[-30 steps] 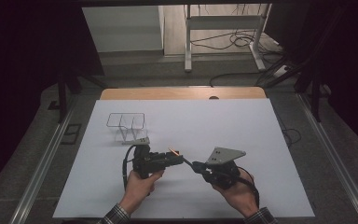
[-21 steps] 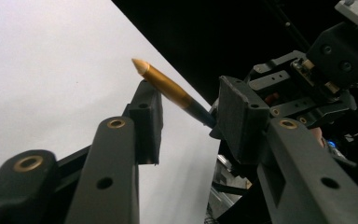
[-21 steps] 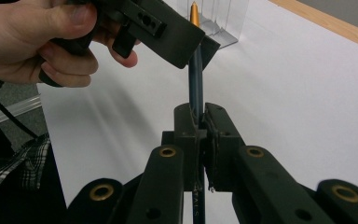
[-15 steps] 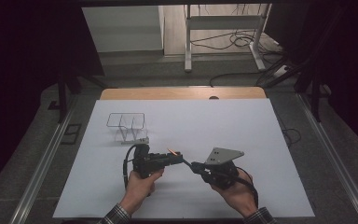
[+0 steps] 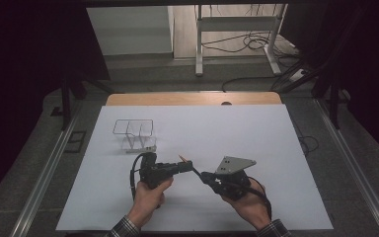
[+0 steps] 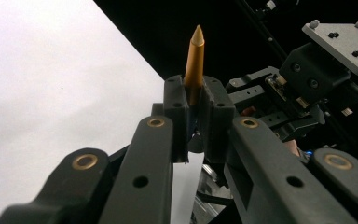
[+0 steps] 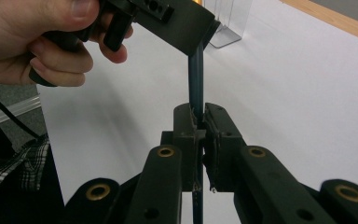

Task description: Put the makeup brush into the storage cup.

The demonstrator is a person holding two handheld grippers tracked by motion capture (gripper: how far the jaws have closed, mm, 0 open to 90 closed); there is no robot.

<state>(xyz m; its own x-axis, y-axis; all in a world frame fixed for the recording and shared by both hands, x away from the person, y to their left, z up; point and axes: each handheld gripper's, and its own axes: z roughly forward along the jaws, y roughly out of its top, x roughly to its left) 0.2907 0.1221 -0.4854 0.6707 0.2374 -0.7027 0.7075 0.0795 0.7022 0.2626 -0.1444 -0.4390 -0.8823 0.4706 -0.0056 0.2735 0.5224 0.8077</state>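
Between both sets of jaws, nothing has moved in the last second, so the pass looks stuck halfway. The left gripper (image 5: 185, 166) pinches the thin dark pencil with a wooden tip (image 6: 195, 56) just below its point. The right gripper (image 7: 199, 122) squeezes its other end, above the white counter (image 5: 276, 143).

Dark-shafted, orange-tipped pencil (image 6: 195, 56) clamped between both grippers' fingers (image 6: 175, 105).

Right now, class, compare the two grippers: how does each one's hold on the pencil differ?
The left gripper clamps the pencil near its sharpened orange tip; the right gripper clamps the dark shaft farther back. The right gripper carries a grey three-cornered plate; the left shows none. Both are shut on the pencil.
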